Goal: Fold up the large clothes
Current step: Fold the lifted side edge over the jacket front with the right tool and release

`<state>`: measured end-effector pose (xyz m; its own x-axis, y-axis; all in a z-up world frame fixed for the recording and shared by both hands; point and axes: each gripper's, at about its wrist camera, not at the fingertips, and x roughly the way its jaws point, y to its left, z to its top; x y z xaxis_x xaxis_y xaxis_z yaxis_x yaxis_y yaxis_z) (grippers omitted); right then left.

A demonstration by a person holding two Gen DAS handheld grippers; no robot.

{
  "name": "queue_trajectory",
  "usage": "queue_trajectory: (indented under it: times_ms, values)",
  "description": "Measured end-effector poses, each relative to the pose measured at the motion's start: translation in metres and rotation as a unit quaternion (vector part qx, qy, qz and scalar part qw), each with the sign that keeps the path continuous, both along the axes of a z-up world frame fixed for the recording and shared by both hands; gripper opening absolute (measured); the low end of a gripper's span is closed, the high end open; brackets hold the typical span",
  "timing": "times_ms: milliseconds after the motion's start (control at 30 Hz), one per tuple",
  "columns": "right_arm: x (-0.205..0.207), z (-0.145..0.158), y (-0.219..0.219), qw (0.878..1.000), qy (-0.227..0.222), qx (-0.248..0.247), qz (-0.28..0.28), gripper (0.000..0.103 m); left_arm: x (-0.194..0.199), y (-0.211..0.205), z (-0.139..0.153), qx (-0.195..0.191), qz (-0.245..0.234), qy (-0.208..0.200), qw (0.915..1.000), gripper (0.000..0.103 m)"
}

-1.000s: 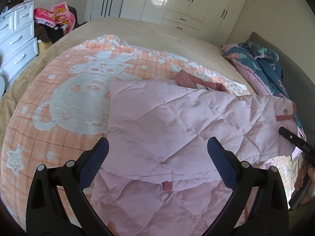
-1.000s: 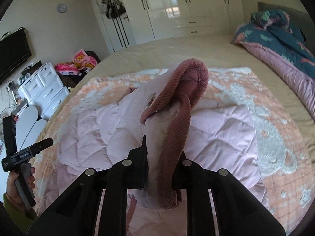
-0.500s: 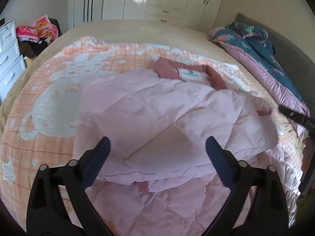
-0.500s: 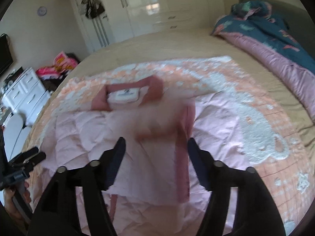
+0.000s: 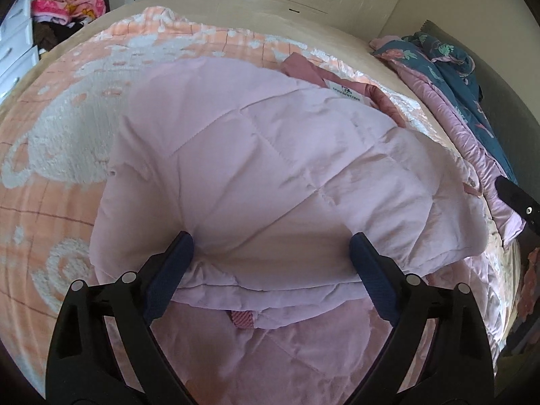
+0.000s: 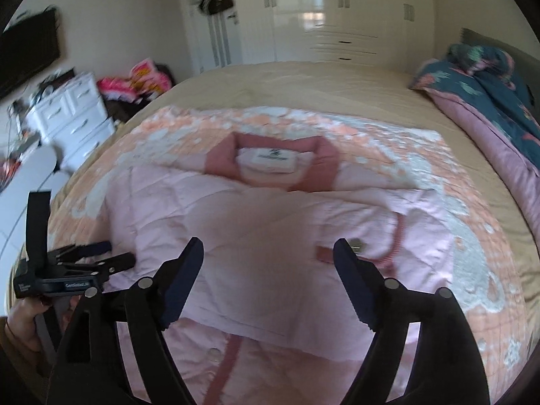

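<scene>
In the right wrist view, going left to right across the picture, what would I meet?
TV → white dresser → pink clothes pile → jacket collar → floral quilt.

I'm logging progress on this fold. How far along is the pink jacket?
Done: both sleeves of the pink quilted jacket lie folded across its body, collar flat on the blanket. In hand: nothing; left gripper and right gripper are open over the hem. Left: probably folding the hem up toward the collar.
</scene>
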<state>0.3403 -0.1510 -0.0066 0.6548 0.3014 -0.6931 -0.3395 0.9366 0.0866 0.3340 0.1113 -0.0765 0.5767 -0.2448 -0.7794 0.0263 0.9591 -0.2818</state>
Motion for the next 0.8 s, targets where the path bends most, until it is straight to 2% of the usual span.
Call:
queue_trajectory:
  times_ms: [67, 233, 400, 500, 800]
  values:
    - [0.006, -0.009, 0.012, 1.000, 0.014, -0.014, 0.008, 0.079, 0.000, 0.000, 0.000, -0.002, 0.000, 0.001, 1.0000, 0.087]
    - [0.038, -0.065, 0.032, 0.993, 0.096, -0.071, 0.016, 0.085, 0.000, -0.001, 0.000, -0.001, -0.001, 0.002, 1.0000, 0.087]
    - [0.041, -0.086, 0.039, 0.993, 0.084, -0.084, 0.006, 0.088, 0.001, -0.004, 0.000, 0.009, -0.002, 0.004, 1.0000, 0.087]
    - [0.042, -0.091, 0.036, 0.994, 0.077, -0.075, 0.002, 0.089, 0.000, -0.003, 0.003, 0.002, -0.001, 0.004, 1.0000, 0.087]
    - [0.020, -0.074, 0.026, 0.997, 0.065, -0.034, -0.017, 0.088, -0.011, -0.002, 0.022, 0.005, 0.009, 0.010, 0.9999, 0.093]
